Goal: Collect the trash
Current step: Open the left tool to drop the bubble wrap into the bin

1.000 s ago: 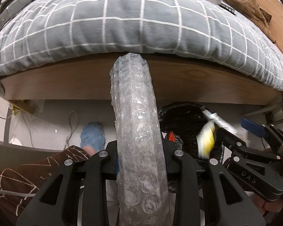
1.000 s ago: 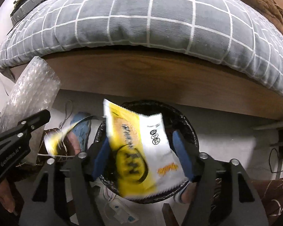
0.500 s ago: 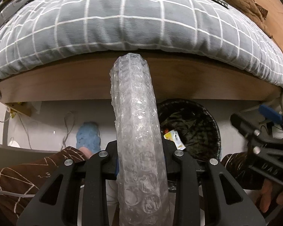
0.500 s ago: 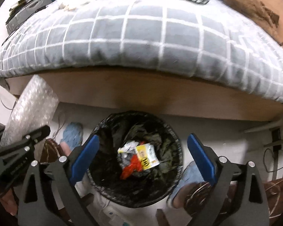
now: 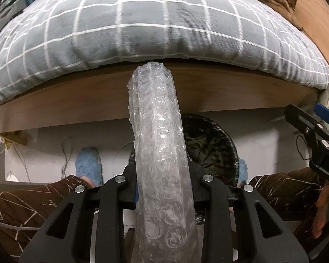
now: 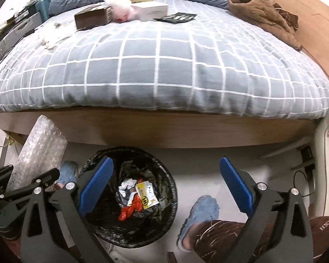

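Note:
A long roll of clear bubble wrap (image 5: 162,153) sticks out ahead of my left gripper (image 5: 163,177), which is shut on it. The roll hangs over the left part of a black-lined trash bin (image 5: 212,144) on the floor by the bed. In the right wrist view the bin (image 6: 166,221) lies below my right gripper (image 6: 166,186). Its jaws are opening wide, with nothing between the blue pads (image 6: 96,182). A yellow-and-white snack wrapper (image 6: 145,196) lies in the bin on red and white scraps. The bubble wrap (image 6: 41,151) shows at the left.
On the grey checked duvet (image 6: 164,65) lie a brown box (image 6: 92,18), a white box (image 6: 152,9), a black packet (image 6: 177,17), paper scraps (image 6: 50,38) and a brown garment (image 6: 261,11). A person's blue slippers (image 6: 201,214) and patterned trouser legs flank the bin.
My right gripper let go of the yellow wrapper, which dropped into the bin, then opened wide and rose. My left gripper carried the bubble wrap rightward over the bin.

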Demonstrator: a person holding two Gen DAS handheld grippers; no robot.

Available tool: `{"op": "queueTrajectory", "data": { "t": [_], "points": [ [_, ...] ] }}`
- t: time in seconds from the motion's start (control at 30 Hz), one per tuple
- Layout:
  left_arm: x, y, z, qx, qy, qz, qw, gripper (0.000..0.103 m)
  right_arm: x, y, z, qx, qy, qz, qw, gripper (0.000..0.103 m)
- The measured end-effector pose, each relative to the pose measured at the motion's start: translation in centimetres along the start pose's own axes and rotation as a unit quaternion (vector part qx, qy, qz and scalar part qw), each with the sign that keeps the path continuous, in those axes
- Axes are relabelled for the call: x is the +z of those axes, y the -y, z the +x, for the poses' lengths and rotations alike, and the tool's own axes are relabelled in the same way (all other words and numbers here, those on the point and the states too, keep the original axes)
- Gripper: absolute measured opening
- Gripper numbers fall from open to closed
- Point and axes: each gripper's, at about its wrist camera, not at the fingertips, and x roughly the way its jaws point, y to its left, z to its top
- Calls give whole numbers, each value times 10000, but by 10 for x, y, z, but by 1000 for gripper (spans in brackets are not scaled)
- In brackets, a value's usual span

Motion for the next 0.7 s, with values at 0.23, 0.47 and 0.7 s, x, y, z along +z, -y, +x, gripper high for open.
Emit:
{"op": "queueTrajectory", "data": {
  "t": [0.23,0.47,0.7],
  "points": [
    [1,27,7,-141,-97,231,9996,29,-4,30,-2,-117,-13,261,9996,94],
    [-1,47,15,-117,-105,412,9990,35,-5,40,-4,-149,4,322,9994,94],
    [3,53,10,46,59,448,9990,64,-2,35,-8,-209,92,235,9995,94]
  ]
}}
